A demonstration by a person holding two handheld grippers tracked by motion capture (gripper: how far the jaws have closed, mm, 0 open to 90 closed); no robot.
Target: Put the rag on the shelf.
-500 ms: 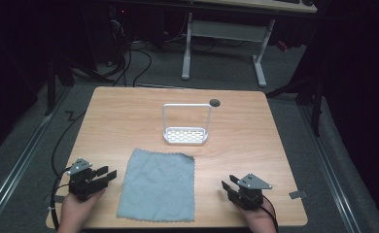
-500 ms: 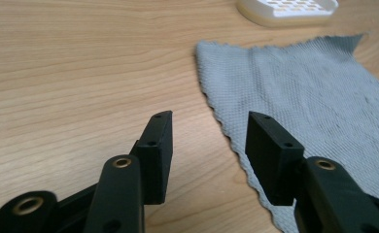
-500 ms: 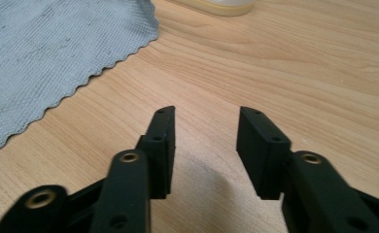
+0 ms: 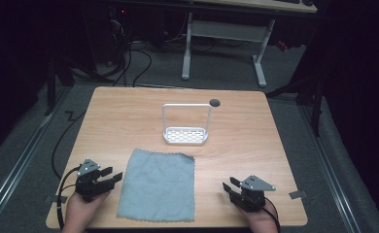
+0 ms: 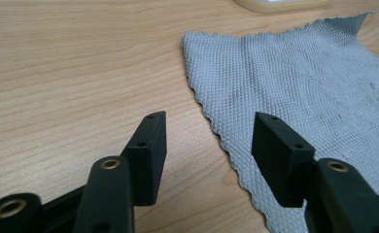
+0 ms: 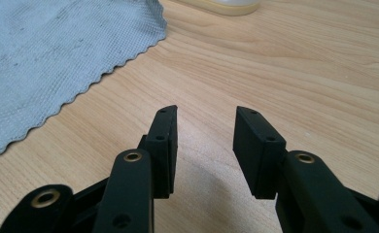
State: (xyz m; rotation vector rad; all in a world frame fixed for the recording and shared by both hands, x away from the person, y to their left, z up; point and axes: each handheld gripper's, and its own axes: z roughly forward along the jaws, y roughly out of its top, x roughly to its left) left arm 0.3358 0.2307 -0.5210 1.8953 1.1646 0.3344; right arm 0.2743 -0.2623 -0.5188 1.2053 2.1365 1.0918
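Note:
A grey-blue cloth [image 4: 159, 185] lies flat near the table's front edge, between the two hands. My left gripper [image 4: 113, 177] rests just left of the cloth, open and empty; in the left gripper view its jaws [image 5: 209, 133] straddle the cloth's scalloped edge [image 5: 294, 77]. My right gripper [image 4: 229, 187] sits to the right of the cloth, open with nothing between its fingers; in the right gripper view it [image 6: 204, 127] stands over bare wood with the cloth [image 6: 51, 53] off to its left. A white rack [image 4: 186, 126] with a tall wire handle stands at mid-table.
A wooden table [image 4: 129, 121] carries everything; a dark round hole [image 4: 215, 102] sits near its back edge. Behind it stand a white desk frame [image 4: 226, 34] and cables on the floor. Bits of tape [image 4: 298, 194] mark the front corners.

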